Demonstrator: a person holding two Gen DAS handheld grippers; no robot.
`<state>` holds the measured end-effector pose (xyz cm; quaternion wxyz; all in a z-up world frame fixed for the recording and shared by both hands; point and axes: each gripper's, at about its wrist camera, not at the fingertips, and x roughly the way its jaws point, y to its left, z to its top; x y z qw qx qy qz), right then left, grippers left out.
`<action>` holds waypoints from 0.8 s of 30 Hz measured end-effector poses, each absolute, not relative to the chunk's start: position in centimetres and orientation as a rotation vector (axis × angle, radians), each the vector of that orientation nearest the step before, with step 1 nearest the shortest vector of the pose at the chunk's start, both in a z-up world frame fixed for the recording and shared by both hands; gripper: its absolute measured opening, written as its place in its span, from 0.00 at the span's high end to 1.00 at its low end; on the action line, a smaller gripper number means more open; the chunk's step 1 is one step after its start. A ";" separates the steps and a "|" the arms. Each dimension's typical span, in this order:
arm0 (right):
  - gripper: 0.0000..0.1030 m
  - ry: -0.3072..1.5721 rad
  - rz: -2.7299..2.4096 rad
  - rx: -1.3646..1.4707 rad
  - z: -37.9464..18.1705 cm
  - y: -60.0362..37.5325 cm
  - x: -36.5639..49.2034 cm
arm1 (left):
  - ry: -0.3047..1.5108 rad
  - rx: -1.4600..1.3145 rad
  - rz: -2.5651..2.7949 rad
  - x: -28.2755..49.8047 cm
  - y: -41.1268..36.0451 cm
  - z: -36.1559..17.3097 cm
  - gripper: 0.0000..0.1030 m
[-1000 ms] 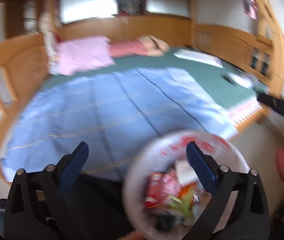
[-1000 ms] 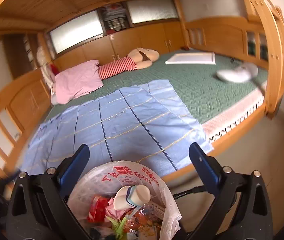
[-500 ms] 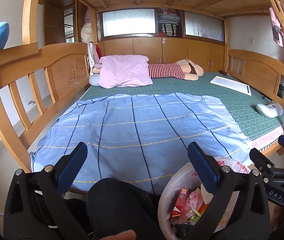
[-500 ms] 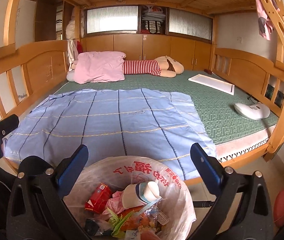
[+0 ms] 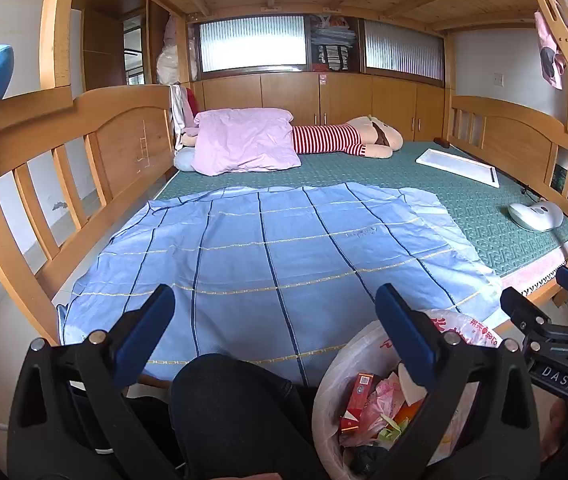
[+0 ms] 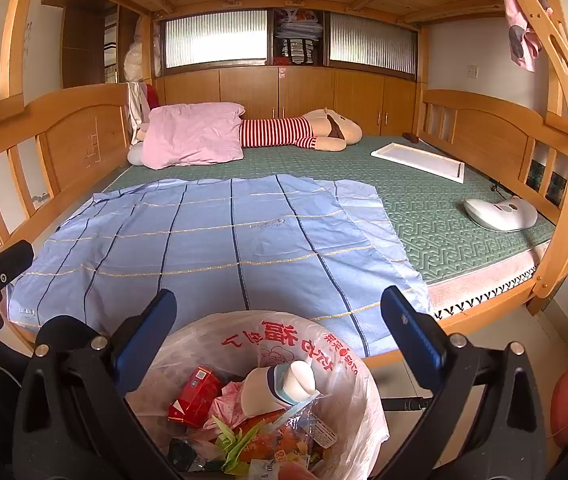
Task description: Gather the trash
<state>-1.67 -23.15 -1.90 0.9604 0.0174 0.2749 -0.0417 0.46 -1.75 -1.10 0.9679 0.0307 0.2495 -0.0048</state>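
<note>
Since half a second ago almost nothing has shifted: both views have steadied on the bed and the trash bag (image 6: pixel 260 364) sits a touch lower under the right gripper (image 6: pixel 280 328). The bag is on the floor at the near edge of the bed, directly below the right gripper and at the right of the left gripper (image 5: pixel 276 324) in its own view. It is a thin, clear plastic bag with red print, its mouth spread open, holding a red carton (image 6: pixel 194 396), a white bottle (image 6: pixel 280 386), pink wrappers and green scraps.

Judged from its look, the bag is light and limp; the film would crumple and slip, and could tear if pulled by a single thin spot. The best hold is likely the gathered rim at the far side of the mouth, pinched in a fold so the load hangs below. The loose pieces on top could spill if it tips.

Both pairs of jaws stand wide apart and hold nothing. The right pair straddles the bag's mouth from above without touching it.

Beyond the bag lies a blue sheet (image 6: pixel 212 240) spread flat on the green mattress (image 6: pixel 443 216), with no litter visible on it. Farther off are a pink pillow (image 6: pixel 192 132), a striped plush toy (image 6: pixel 303 132), a white board (image 6: pixel 419 160) and a white device (image 6: pixel 499 208) at the right.
</note>
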 end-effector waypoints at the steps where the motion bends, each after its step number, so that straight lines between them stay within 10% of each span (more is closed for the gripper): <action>1: 0.03 0.556 -0.085 0.034 -1.9 -23.1 -1.7 | 0.505 0.062 -0.010 0.4 -1.8 -1.1 0.03; 24: 0.03 0.562 -0.083 0.035 -2.3 -22.9 -1.4 | 0.510 0.060 -0.015 0.4 -2.3 -1.3 0.03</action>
